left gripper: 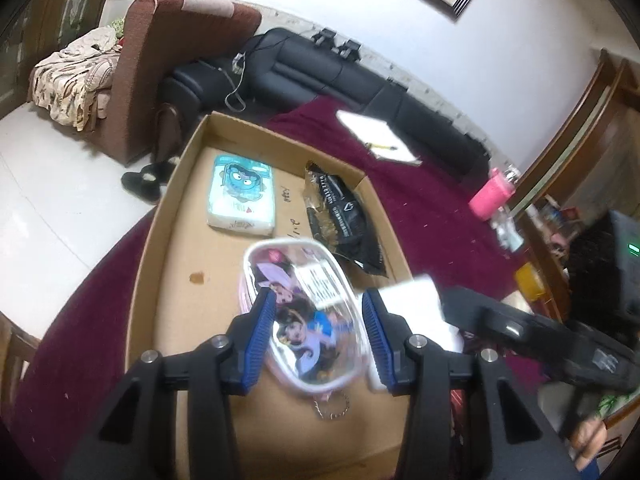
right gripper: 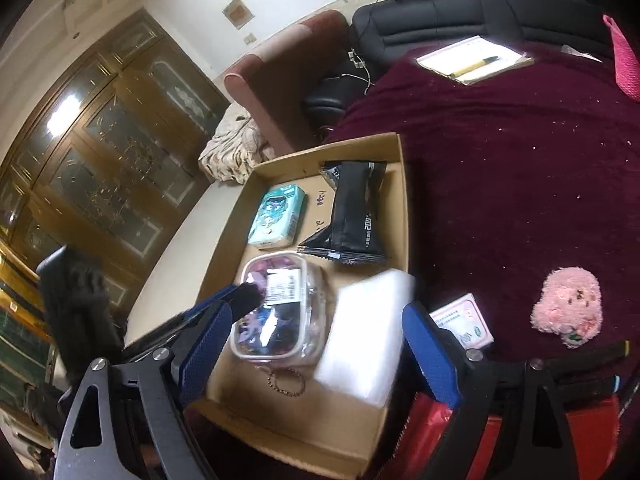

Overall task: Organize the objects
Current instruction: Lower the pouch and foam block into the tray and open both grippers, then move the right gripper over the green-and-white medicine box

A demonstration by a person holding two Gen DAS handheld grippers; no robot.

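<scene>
A shallow cardboard box (left gripper: 168, 240) (right gripper: 224, 240) lies on a maroon tablecloth. In it are a tissue pack (left gripper: 242, 196) (right gripper: 276, 216), a black snack packet (left gripper: 344, 220) (right gripper: 352, 216) and a clear cartoon-print pouch (left gripper: 304, 312) (right gripper: 276, 312) with a ball chain. My left gripper (left gripper: 318, 340) is open, its fingers on either side of the pouch with gaps. My right gripper (right gripper: 316, 344) is open over the box's near right corner; a blurred white foam block (right gripper: 368, 336) (left gripper: 416, 296) is between its fingers, apart from both pads.
On the cloth right of the box are a small card box (right gripper: 464, 320), a pink plush toy (right gripper: 568, 308) and a red item (right gripper: 432, 428) near the front. A notepad with a pen (right gripper: 476, 60) (left gripper: 380, 136) lies at the far side. A pink bottle (left gripper: 492, 192) stands at the right.
</scene>
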